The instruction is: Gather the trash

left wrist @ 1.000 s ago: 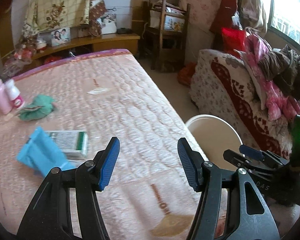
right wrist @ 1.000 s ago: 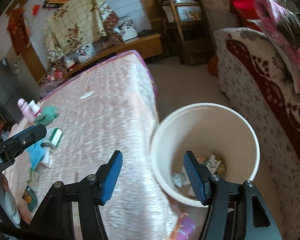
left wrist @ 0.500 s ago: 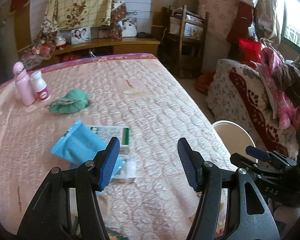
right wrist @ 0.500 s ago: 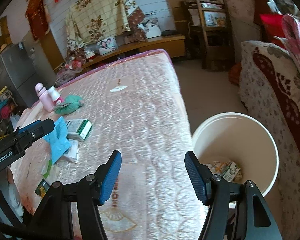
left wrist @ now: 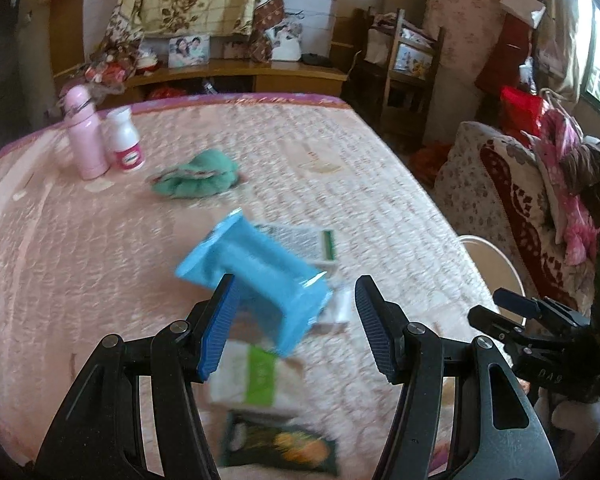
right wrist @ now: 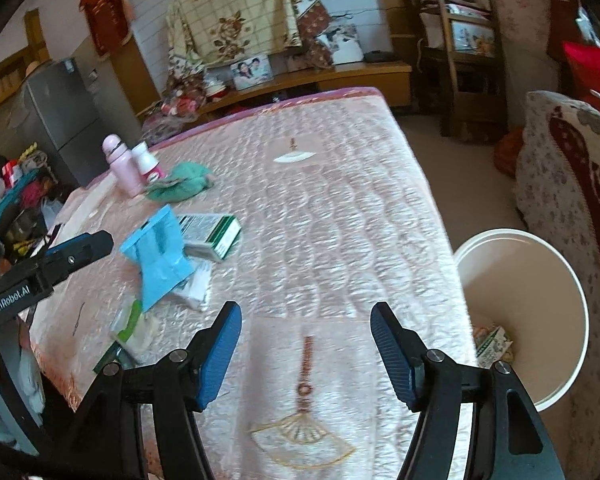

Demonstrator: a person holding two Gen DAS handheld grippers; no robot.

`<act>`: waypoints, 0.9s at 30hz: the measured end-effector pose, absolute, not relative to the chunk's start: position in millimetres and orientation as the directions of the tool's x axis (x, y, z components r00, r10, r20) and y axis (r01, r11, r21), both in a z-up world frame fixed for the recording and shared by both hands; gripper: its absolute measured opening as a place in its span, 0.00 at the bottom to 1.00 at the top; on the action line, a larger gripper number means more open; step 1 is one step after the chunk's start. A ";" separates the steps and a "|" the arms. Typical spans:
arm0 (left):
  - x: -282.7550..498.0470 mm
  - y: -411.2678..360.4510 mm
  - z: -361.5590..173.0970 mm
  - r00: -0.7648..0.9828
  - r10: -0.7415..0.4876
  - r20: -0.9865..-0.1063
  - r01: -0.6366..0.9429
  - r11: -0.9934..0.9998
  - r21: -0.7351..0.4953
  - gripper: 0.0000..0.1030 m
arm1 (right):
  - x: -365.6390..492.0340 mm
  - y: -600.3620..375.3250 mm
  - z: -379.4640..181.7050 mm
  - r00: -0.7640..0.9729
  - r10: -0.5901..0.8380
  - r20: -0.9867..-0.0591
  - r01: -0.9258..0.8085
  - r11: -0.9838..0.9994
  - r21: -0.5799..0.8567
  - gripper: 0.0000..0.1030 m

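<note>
Trash lies scattered on the pink quilted mattress ahead of my two claws. My left claw stands about half spread with nothing pressed between its blue pads; a blue plastic packet sits just beyond the tips, its near end showing in the gap, though I cannot tell how far above it I hang. Past the packet, touching it, lies a white-and-green carton, and to the packet's right a small white wrapper. Closer to me, under the claw, are a white pouch with a green stripe and a dark snack wrapper. Further off to the left stand a pink bottle and a white bottle, touching each other, with a crumpled green cloth to their right. My right claw is also about half spread and empty, with bare mattress under its gap. The blue packet and carton lie ahead of it to the left, well clear of its pads, and the left claw's arm reaches in beside them. To the right of this claw, off the mattress edge, stands a white bucket on the floor with some paper scraps in its bottom.
</note>
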State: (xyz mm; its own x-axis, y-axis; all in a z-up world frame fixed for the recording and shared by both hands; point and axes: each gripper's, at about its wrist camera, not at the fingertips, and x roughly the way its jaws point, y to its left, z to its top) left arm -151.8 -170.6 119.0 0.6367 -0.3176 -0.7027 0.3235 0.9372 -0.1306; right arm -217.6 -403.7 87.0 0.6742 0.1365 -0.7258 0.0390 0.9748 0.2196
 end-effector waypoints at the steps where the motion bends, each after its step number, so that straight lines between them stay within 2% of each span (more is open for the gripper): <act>1: -152.1 -164.6 117.9 0.634 -0.312 -0.708 0.316 0.940 -0.130 0.57 | -217.1 -399.9 85.6 0.669 0.143 -0.730 0.031 0.975 0.220 0.63; 12: -164.3 -105.3 89.9 0.564 -0.285 -0.775 0.260 0.952 -0.161 0.57 | -209.9 -355.5 67.1 0.603 0.256 -0.755 -0.068 0.960 0.271 0.64; 20: -165.8 -81.1 72.3 0.543 -0.250 -0.802 0.215 0.964 -0.156 0.57 | -210.9 -300.5 55.8 0.478 0.439 -0.761 -0.242 0.898 0.367 0.64; 27: -162.0 -74.0 72.4 0.541 -0.255 -0.801 0.207 0.964 -0.166 0.57 | -210.8 -246.5 41.1 0.394 0.484 -0.781 -0.389 0.858 0.336 0.64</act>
